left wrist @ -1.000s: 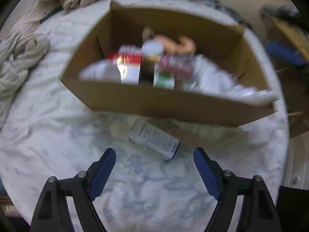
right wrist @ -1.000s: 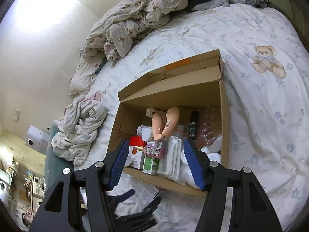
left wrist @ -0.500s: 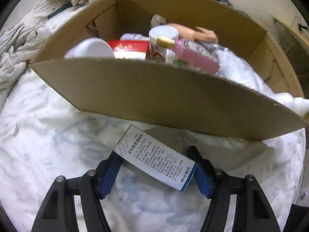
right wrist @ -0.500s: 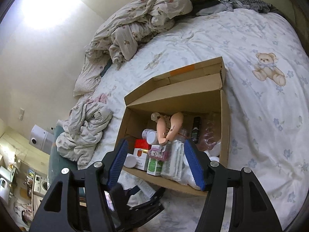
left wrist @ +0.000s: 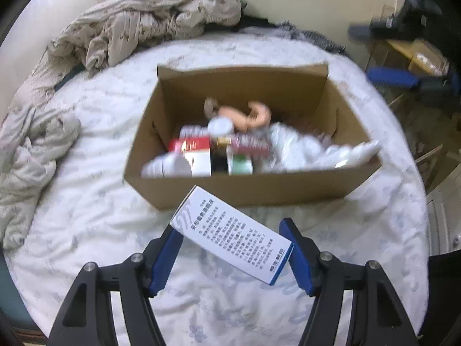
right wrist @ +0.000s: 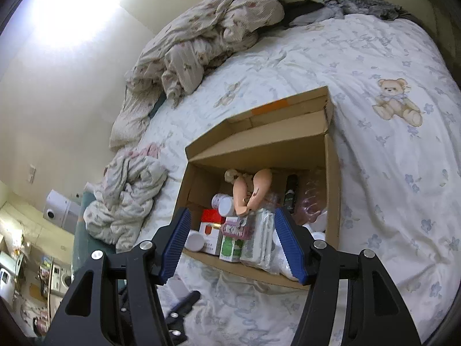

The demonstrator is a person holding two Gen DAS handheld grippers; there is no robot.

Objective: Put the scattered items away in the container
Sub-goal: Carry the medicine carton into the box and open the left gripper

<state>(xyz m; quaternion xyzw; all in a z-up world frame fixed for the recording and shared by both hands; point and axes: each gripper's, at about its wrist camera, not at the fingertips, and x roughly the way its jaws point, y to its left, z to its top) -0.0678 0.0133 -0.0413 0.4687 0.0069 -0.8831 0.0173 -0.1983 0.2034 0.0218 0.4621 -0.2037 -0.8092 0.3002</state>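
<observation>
My left gripper (left wrist: 230, 255) is shut on a white medicine box with blue trim (left wrist: 230, 233), held tilted above the bed in front of the cardboard box (left wrist: 247, 193). The cardboard box holds several items: a red and white carton (left wrist: 193, 152), a green carton, a doll (left wrist: 250, 116), plastic bags. My right gripper (right wrist: 233, 245) is open and empty, high above the cardboard box (right wrist: 331, 178). The left gripper (right wrist: 181, 308) shows below it in the right wrist view.
A crumpled beige blanket (left wrist: 149, 26) lies at the bed's far side and a bundle of cloth (left wrist: 28, 155) at the left. The bedsheet (right wrist: 389, 158) has a teddy bear print. Furniture stands beyond the bed's right edge (left wrist: 409, 77).
My left gripper moved onto the medicine box, closed on it and lifted it off the sheet. The right gripper stayed open above the cardboard box.
</observation>
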